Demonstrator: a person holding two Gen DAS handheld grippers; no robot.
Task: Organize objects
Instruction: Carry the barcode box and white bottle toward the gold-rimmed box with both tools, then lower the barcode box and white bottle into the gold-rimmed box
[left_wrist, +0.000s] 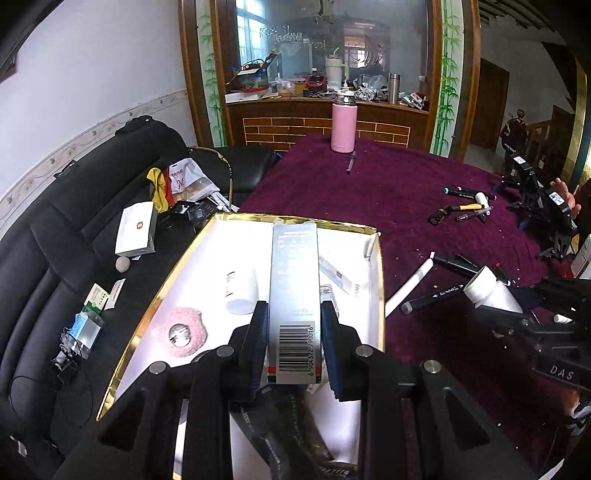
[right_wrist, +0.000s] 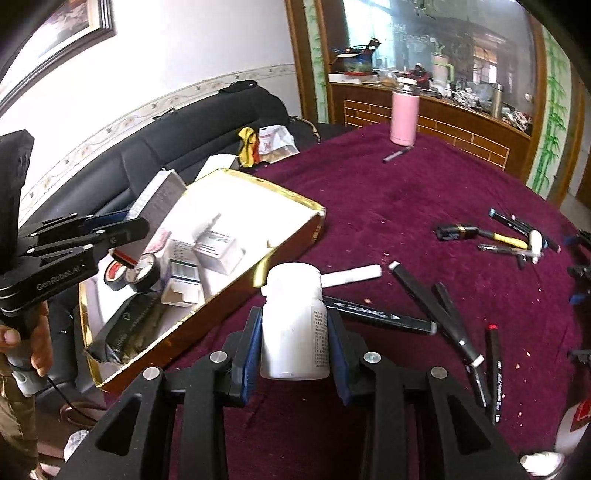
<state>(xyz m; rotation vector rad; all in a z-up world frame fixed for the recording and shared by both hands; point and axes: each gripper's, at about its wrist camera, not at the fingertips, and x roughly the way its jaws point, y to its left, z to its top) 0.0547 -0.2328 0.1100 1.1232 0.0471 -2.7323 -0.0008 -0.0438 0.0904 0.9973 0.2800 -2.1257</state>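
Left gripper clamped on a long silver-grey cardboard carton with a barcode, blue pads pressed to both narrow sides, carton held above the gold-rimmed white shallow box. In the left wrist view, carton dead centre, pointing toward twelve o'clock over the box floor. Below it: a white plastic pill bottle on its side at about ten o'clock of the gripper, a pink fuzzy ring with a metal disc at nine o'clock, flat white packets at one o'clock.

Right gripper pinching a white round plastic pill bottle with printed label, lifted over the deep purple velvet tablecloth, box at its ten o'clock, black marker pens scattered from two to four o'clock. Tall pink metal flask far off at one o'clock.

Step in hand, by judgement: both items bound for the box. Best to lower the carton flat into the bare strip between the lying bottle and the packets, long axis parallel to the box wall, then release only once it rests. Worth keeping the right-hand bottle clear until the left withdraws, since both grippers crowd one corner. Bare floor beneath the carton possibly narrower than it seems; glare hides part of it.
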